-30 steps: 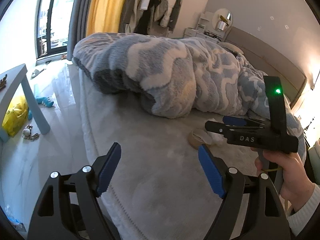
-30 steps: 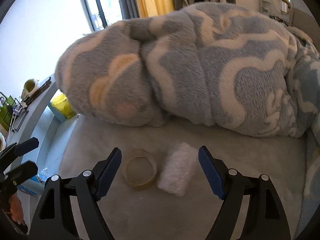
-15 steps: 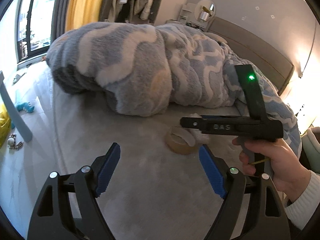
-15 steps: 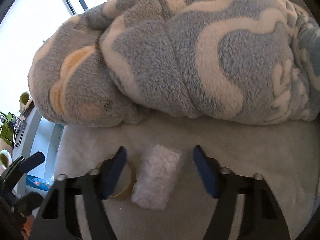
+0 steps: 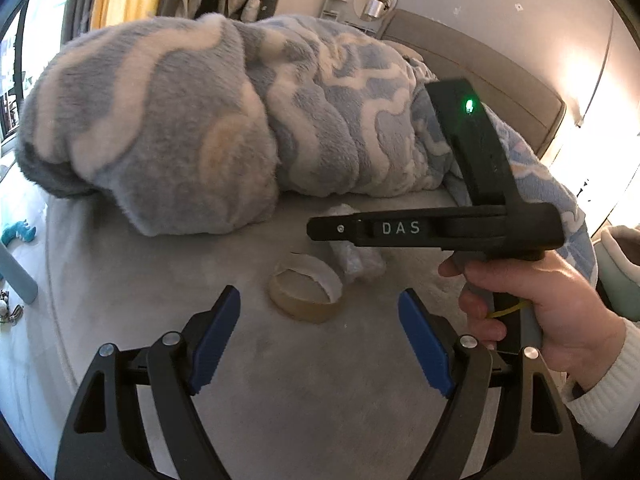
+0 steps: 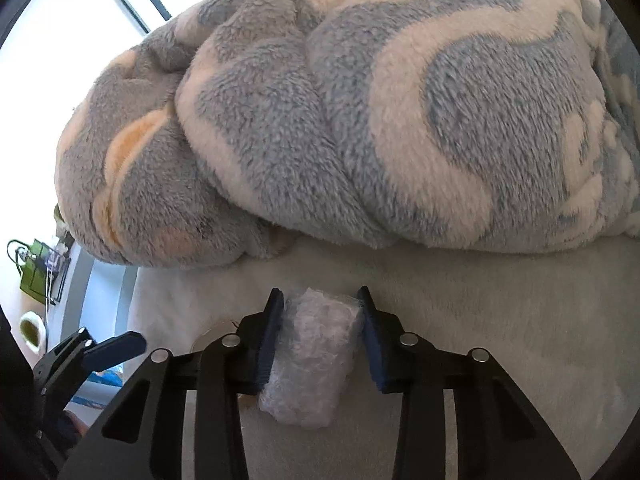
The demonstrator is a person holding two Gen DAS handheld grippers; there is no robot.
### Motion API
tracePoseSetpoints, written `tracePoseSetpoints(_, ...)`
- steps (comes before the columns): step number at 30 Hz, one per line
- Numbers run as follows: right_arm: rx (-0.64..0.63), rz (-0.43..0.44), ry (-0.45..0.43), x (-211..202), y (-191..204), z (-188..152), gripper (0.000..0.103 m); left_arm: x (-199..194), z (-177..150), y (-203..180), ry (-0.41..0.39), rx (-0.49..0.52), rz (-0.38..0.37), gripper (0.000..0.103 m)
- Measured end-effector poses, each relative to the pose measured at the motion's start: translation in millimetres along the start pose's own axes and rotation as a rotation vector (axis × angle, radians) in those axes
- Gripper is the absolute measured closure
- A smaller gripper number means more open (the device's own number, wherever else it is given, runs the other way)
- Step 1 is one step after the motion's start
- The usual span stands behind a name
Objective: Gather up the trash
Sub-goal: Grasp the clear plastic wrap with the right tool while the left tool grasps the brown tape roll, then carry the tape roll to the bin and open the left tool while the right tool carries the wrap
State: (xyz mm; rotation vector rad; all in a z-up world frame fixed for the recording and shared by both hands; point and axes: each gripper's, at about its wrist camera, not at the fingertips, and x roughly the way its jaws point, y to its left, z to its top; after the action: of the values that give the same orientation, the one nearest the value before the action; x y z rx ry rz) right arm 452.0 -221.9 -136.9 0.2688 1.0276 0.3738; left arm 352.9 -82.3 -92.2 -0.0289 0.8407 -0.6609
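A crumpled clear plastic wad [image 6: 316, 352] lies on the grey bed sheet [image 6: 480, 320]. My right gripper [image 6: 320, 300] is shut on it, both blue pads pressing its sides. In the left wrist view the same wad [image 5: 356, 258] shows under the right gripper [image 5: 320, 229], which a hand [image 5: 540, 300] holds. A beige tape roll [image 5: 306, 294] lies flat on the sheet just left of the wad. My left gripper [image 5: 319, 300] hovers open in front of the roll, its fingers apart from it. One blue finger of the left gripper [image 6: 120, 346] shows at the lower left of the right wrist view.
A heaped grey-blue fleece blanket [image 5: 180, 120] lies right behind the trash and fills the far side of the bed. The padded headboard [image 5: 480, 64] is at the back right. The bed's left edge drops to a floor with a teal toy [image 5: 18, 232] and a table leg [image 5: 16, 276].
My right gripper moved forward over the plastic wad and closed on it. My left gripper came nearer to the tape roll and stayed open.
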Motion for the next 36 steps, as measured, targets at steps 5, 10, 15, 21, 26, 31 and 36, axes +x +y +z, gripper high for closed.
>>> tracePoseSetpoints(5, -0.019, -0.006, -0.007, -7.0, 3.8, 0.7, 0.065, 19.0, 1.9, -3.1, 0.023, -0.007, 0.015, 0.020)
tracePoseSetpoints(10, -0.025, -0.014, -0.015, -24.6, -9.3, -5.1, 0.065, 36.0, 2.9, -6.1, 0.045, -0.009, 0.060, 0.025)
tracePoseSetpoints(15, -0.026, -0.019, -0.039, -44.3, -29.2, -7.8, 0.065, 47.2, 5.7, -5.7, 0.057, -0.043, 0.112, 0.037)
tracePoseSetpoints(21, -0.013, -0.030, -0.052, -55.7, -47.5, -5.4, 0.065, 53.8, 5.6, -3.0, 0.061, -0.070, 0.148, 0.051)
tracePoseSetpoints(26, 0.003, -0.038, -0.065, -78.5, -70.2, -6.3, 0.065, 48.0, 4.1, -7.9, 0.049, -0.066, 0.149, 0.052)
tracePoseSetpoints(31, 0.012, -0.041, -0.079, -92.2, -70.4, -12.8, 0.065, 38.6, 1.6, -14.4, 0.040, -0.066, 0.143, 0.052)
tracePoseSetpoints(36, 0.011, -0.040, -0.087, -102.9, -63.6, -22.1, 0.065, 21.6, -6.8, -14.9, 0.029, -0.073, 0.154, 0.052)
